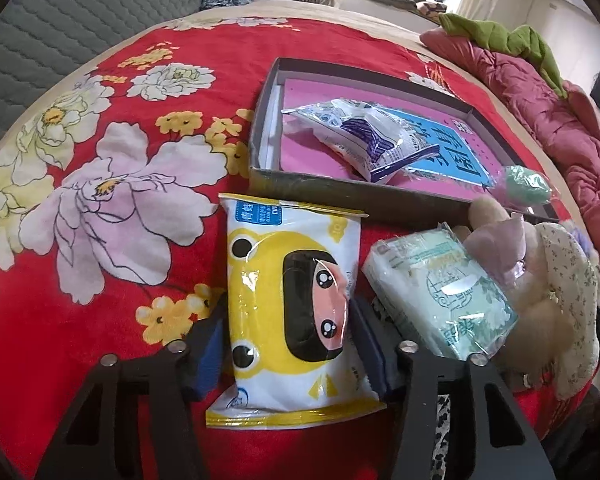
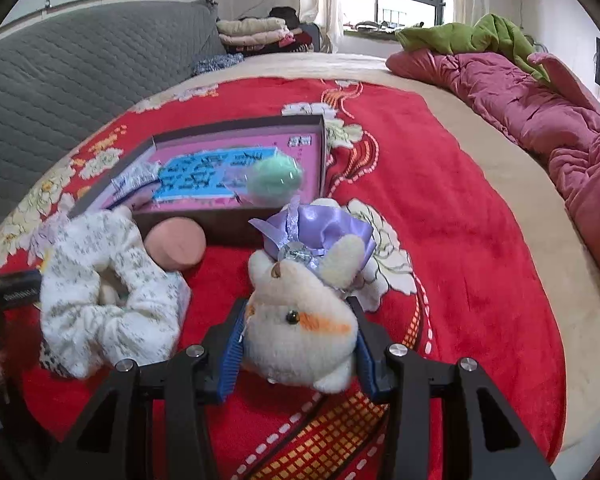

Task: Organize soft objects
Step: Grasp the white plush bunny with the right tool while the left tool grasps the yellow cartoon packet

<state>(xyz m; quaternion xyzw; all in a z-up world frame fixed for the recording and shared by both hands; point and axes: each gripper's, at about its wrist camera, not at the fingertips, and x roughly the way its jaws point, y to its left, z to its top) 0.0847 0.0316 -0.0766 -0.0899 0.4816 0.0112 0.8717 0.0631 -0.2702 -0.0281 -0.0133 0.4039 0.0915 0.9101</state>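
So, my left gripper (image 1: 286,344) has its blue pads pressed on both sides of the yellow wipes pack (image 1: 292,320), clamped across the short width. Pack's long axis runs straight out from the jaws, pointing at the box (image 1: 340,190) just beyond its far end, w/ the near wall btwn them. Right gripper (image 2: 298,346) is squeezing the plush cat (image 2: 300,336) by the head, purple bow (image 2: 320,232) sticking out toward the box too. Box sits dead ahead of both hands, already holding a white-blue tissue pack (image 1: 364,136) and a green ball (image 2: 274,178).

Imo left hand's load is nearer the box wall, so that goes first: lift over the wall, straight fwd. Still loose on the red blanket (image 1: 100,280): green tissue pack (image 1: 440,296), floral scrunchie (image 2: 108,292), pink sponge (image 2: 176,246).
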